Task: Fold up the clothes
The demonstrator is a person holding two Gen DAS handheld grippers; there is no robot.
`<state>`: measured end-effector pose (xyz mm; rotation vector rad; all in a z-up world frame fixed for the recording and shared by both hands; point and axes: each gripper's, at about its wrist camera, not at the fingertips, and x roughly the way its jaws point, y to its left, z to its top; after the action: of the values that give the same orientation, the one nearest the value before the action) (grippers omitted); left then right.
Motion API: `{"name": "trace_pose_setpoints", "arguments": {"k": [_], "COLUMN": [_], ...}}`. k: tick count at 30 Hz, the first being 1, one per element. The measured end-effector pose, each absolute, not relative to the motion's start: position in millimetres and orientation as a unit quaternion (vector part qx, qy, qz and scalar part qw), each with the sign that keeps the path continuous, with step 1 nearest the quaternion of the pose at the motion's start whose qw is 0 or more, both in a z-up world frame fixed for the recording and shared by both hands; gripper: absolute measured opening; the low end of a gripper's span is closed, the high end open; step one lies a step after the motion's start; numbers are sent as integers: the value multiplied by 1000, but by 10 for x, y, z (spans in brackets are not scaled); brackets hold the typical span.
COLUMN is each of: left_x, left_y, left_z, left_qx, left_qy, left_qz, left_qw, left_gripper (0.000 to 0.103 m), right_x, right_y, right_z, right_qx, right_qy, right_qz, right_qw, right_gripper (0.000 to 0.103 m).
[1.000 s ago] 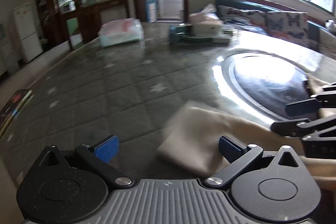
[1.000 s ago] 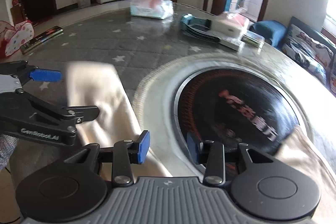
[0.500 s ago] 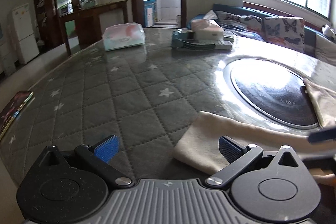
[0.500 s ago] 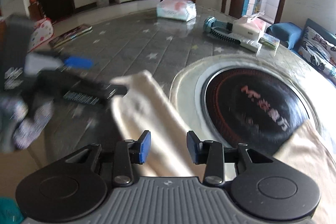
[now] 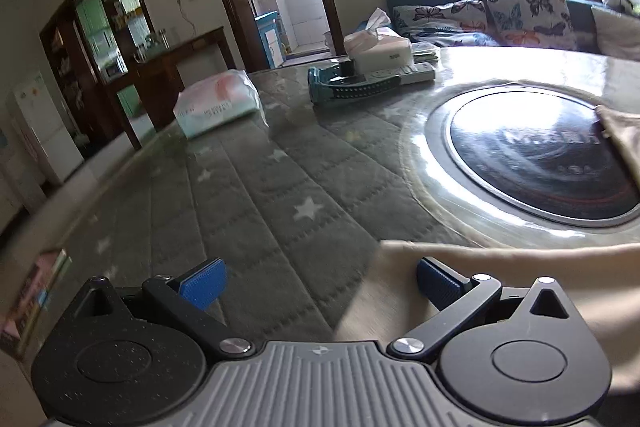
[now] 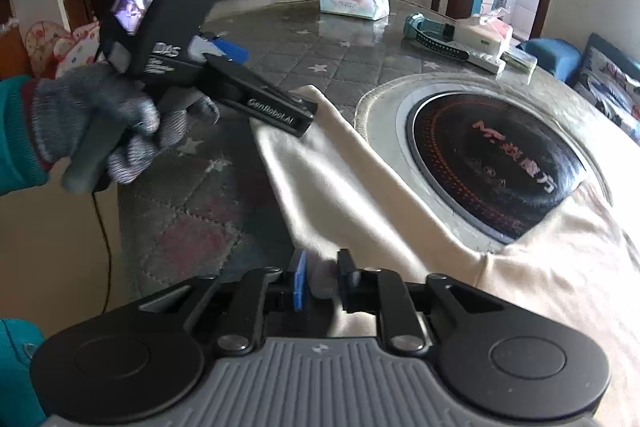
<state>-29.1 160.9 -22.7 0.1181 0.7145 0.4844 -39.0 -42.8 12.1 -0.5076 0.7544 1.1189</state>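
The cream garment point(image 6: 360, 187) lies spread on the tabletop point(image 6: 280, 67), a long strip of it running from near my left tool point(image 6: 306, 113) down to my right tool point(image 6: 320, 283), with the bulk of the cloth heaped at the right, overlapping the edge of the dark round hob point(image 6: 492, 155). My right tool's jaws have just been closing and now stand narrow, with a fold of the cloth's edge between the pads; I judge they pinch it, though a slight gap may remain. My left tool stands wide open in its own view point(image 5: 320, 283), holding nothing; its right pad point(image 5: 436, 283) sits over the cloth's corner point(image 5: 400, 255) and its left pad is over the bare quilted cover point(image 5: 260, 211). The cloth looks light, thin and quite limp: it drapes flat, creases softly and should follow wherever a corner is drawn, sagging between two holds. It seems not slippery on the quilted cover, though it may slide more easily over the glossy hob. Nothing here is fragile. I judge the best holds are the corners and hem edges, taking a single layer near the end of the strip with the left tool while the right keeps the near edge, so the fold stays straight and does not bunch.
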Motion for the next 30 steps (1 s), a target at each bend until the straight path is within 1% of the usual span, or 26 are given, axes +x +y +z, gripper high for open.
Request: {"name": "trace_pose_setpoints", "arguments": {"k": [2,3,6,8,9,10,12,14,16,17,22,24,27,28,30], "left_x": [-228,-197,-103,-36,-5,22,74,112,127,118,93,99,91,71,28], "left_y": [1638,1652,1649,1646,1643,1641,1640,1637,1641,1635,1621,1606,1540,1503,1420], "left_z": [-230,-231,-242,-244,-243,-243,-244,-244,-246,-245,-243,-232,-192,-172,-121], "left_qx": [67,71,91,102,106,110,117,122,125,126,130,131,135,139,146], "left_qy": [347,347,346,346,346,346,345,346,346,345,343,344,341,337,327], "left_qz": [234,234,234,234,235,235,235,236,236,236,235,236,239,239,234], "left_qw": [906,905,904,903,902,902,901,900,899,900,900,899,899,900,904], "left_gripper": [103,103,103,103,103,103,103,103,103,103,103,103,103,103,103], "right_x": [-408,-417,-471,-517,-534,-550,-590,-630,-658,-668,-671,-627,-617,-637,-691], "right_y": [-473,-498,-545,-551,-544,-539,-537,-544,-572,-589,-916,-1022,-1099,-1114,-1137], "right_z": [128,132,131,108,94,83,67,65,85,95,240,242,180,168,188], "right_qx": [-234,-236,-253,-263,-263,-262,-256,-246,-239,-236,-206,-193,-180,-179,-181], "right_qy": [340,338,324,322,322,322,317,317,320,321,318,333,363,366,359], "right_qz": [505,503,497,497,499,501,506,517,526,529,499,483,483,486,492], "right_qw": [758,760,764,762,760,760,760,756,751,749,780,787,776,774,772], "right_gripper": [23,26,27,25,16,10,10,12,20,20,20,21,21,22,22]}}
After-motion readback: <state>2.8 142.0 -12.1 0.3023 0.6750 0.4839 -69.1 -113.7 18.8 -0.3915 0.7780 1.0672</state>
